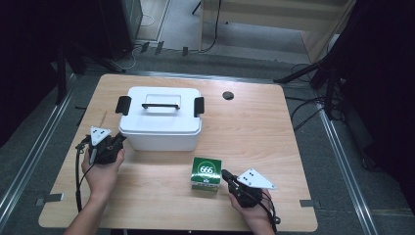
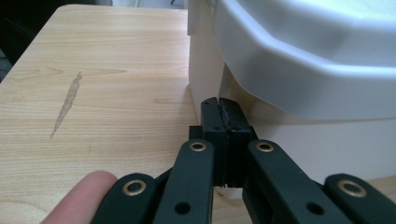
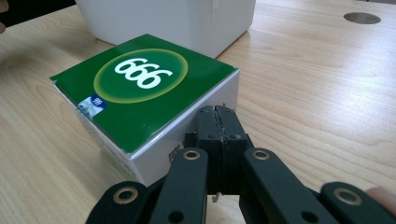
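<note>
Black jaws of the left gripper (image 1: 119,140) are pressed together on nothing, their tips at the near left corner of the lidded white plastic storage box (image 1: 161,117) toward the wooden table's (image 1: 274,142) far left. Near the front edge's middle sits the small green-topped, white-sided cardboard box (image 1: 206,173), printed "666" in a yellow-green ring. The right gripper (image 1: 226,175), likewise clenched empty, meets its right side.
</note>
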`<state>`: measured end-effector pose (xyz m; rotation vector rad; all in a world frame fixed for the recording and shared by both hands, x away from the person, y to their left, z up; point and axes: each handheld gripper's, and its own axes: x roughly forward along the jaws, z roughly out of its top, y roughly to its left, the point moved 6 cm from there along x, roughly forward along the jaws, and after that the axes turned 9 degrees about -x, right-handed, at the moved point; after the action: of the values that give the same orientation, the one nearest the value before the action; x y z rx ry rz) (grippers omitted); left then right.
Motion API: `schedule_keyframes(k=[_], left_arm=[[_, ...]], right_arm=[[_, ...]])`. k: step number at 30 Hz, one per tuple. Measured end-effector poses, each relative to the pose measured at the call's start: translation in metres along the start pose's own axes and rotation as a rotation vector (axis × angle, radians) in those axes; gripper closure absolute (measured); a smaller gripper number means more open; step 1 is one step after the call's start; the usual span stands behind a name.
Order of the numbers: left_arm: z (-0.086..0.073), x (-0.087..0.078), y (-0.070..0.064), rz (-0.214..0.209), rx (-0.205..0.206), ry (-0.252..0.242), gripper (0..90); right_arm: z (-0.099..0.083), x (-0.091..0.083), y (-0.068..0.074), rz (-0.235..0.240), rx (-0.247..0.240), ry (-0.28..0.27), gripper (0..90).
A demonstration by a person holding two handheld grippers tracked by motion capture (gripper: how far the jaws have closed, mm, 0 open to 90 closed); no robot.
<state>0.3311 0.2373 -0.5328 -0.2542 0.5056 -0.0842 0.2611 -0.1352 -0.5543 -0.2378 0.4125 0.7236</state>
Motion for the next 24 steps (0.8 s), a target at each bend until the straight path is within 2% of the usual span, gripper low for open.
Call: schedule_keyframes(k=[4, 9, 10, 11, 12, 15, 16, 17, 18, 20, 22, 23, 24], left_arm=[[0.004, 0.003, 0.003, -0.001, -0.004, 0.008, 90.0], [0.004, -0.002, 0.006, 0.026, -0.01, -0.017, 89.3], [0.003, -0.007, 0.007, 0.019, -0.018, -0.037, 86.7], [0.002, -0.01, 0.008, 0.012, -0.017, -0.046, 80.0], [0.0, -0.014, 0.01, 0.006, -0.018, -0.062, 80.0], [-0.008, -0.026, 0.018, 0.028, -0.012, -0.082, 65.6], [-0.011, -0.03, 0.021, 0.03, -0.007, -0.082, 61.3], [-0.014, -0.033, 0.023, 0.039, 0.017, -0.093, 56.8], [-0.017, -0.036, 0.025, 0.055, 0.046, -0.094, 50.5], [-0.024, -0.042, 0.029, 0.064, 0.056, -0.087, 47.2], [-0.031, -0.046, 0.032, 0.05, 0.044, -0.032, 38.2], [-0.034, -0.047, 0.033, 0.061, 0.038, -0.012, 38.2], [-0.036, -0.049, 0.035, 0.073, 0.032, -0.001, 34.0]], right_arm=[[0.003, 0.005, -0.002, 0.004, 0.029, -0.008, 90.0], [0.009, 0.006, 0.0, -0.012, 0.004, -0.023, 88.6], [0.009, 0.005, -0.001, -0.011, -0.001, -0.028, 86.4], [0.01, 0.003, -0.002, -0.01, -0.005, -0.036, 84.4], [0.01, 0.002, -0.003, -0.011, -0.005, -0.044, 82.4], [0.01, -0.003, -0.011, -0.005, -0.016, -0.072, 71.4], [0.01, -0.004, -0.014, -0.015, -0.042, -0.076, 68.6], [0.009, -0.004, -0.018, -0.035, -0.074, -0.08, 64.8], [0.008, -0.006, -0.025, -0.032, -0.106, -0.081, 62.6], [0.007, -0.007, -0.028, -0.039, -0.118, -0.074, 61.5], [0.009, -0.013, -0.039, -0.064, -0.14, -0.072, 61.0], [0.009, -0.013, -0.039, -0.064, -0.14, -0.072, 61.0], [0.01, -0.016, -0.043, -0.064, -0.137, -0.076, 61.2]])
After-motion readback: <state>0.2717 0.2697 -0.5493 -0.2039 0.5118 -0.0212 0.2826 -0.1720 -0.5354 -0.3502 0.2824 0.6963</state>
